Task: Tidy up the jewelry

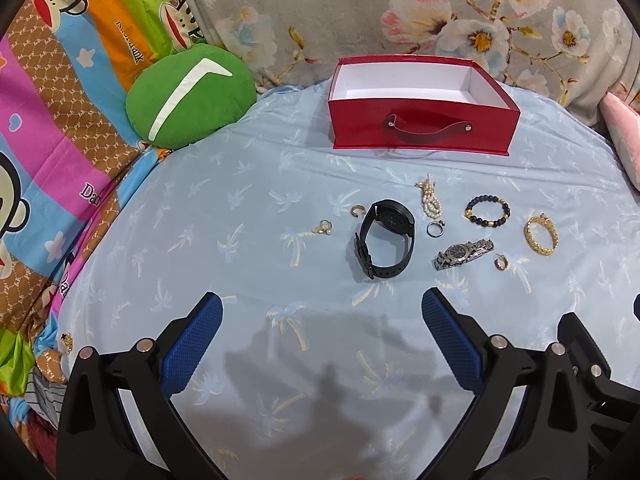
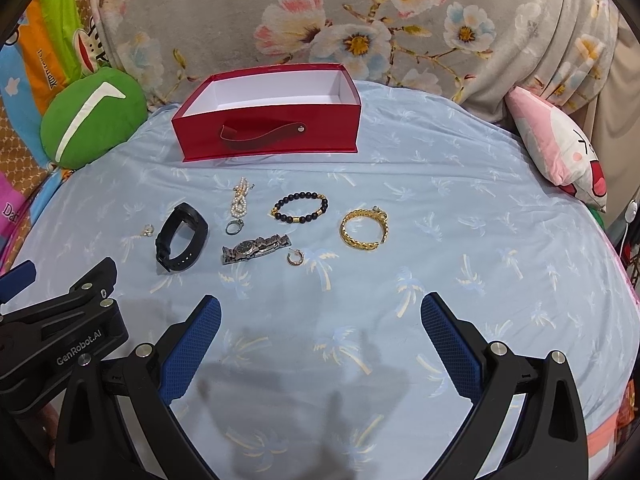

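A: What lies on the bed (image 1: pixel 180 208), going from the left?

B: Past the green cushion (image 1: pixel 188 98) at the left edge, a small gold ring with a pearl (image 1: pixel 323 227), then a little gold ear cuff (image 1: pixel 357 210) just beyond it. Next the black watch (image 1: pixel 384 240), standing on its strap's edge, buckle toward the camera.

A: And to its right?

B: A pearl bracelet (image 1: pixel 430 199) bunched in a short heap, with a silver ring (image 1: pixel 435 228) just below it. Then the metal watch (image 1: pixel 464 254) lying flat and slanted, and a black bead bracelet (image 1: pixel 487 212) with gold spacers behind it. A small hoop earring (image 1: pixel 501 262) sits near the metal watch's right end, and a gold bangle (image 1: pixel 541 235) lies farthest right. None of them seem to touch, though the pearls and the silver ring are too close for me to be sure.

A: The box?

B: The red box (image 1: pixel 420 128) stands open behind the row, white inside, strap handle facing us. Nothing shows in the part of its floor I can see.

A: And the tongs?

B: The left tongs (image 1: pixel 320 312) hang released, blue pads spread wide over the sheet in front of the black watch. The right tongs (image 2: pixel 320 312) are likewise spread, grasping nothing, in front of the hoop earring and bangle. A pink cushion (image 2: pixel 560 152) rests at the far right.
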Action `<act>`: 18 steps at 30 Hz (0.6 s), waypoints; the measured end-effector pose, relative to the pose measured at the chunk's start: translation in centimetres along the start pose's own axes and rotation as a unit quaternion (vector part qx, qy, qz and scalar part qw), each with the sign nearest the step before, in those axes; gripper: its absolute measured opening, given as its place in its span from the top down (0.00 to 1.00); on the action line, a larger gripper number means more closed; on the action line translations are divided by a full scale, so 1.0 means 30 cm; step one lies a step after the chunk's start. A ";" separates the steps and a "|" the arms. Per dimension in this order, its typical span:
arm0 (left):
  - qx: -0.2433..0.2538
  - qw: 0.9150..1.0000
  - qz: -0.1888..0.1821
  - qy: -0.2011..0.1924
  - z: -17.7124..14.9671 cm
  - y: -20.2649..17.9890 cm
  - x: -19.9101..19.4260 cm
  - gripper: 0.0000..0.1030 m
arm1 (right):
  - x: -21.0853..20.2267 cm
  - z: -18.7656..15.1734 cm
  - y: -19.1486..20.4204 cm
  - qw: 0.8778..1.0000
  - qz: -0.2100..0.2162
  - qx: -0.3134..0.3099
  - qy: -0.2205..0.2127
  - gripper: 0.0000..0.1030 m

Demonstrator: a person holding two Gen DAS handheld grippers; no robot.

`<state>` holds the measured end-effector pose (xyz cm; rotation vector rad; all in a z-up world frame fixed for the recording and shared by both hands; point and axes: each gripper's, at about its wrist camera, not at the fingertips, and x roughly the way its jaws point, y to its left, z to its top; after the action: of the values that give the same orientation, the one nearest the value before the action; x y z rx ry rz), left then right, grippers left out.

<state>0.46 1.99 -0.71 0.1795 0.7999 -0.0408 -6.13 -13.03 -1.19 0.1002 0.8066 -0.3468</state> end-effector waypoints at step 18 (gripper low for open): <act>0.005 1.000 0.000 0.007 -0.010 -0.011 0.017 0.05 | 0.012 -0.006 0.000 1.000 0.004 0.000 0.002 0.05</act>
<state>0.58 1.72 -1.32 0.1896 0.8132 -0.0443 -6.02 -13.08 -1.59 0.1037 0.8093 -0.3393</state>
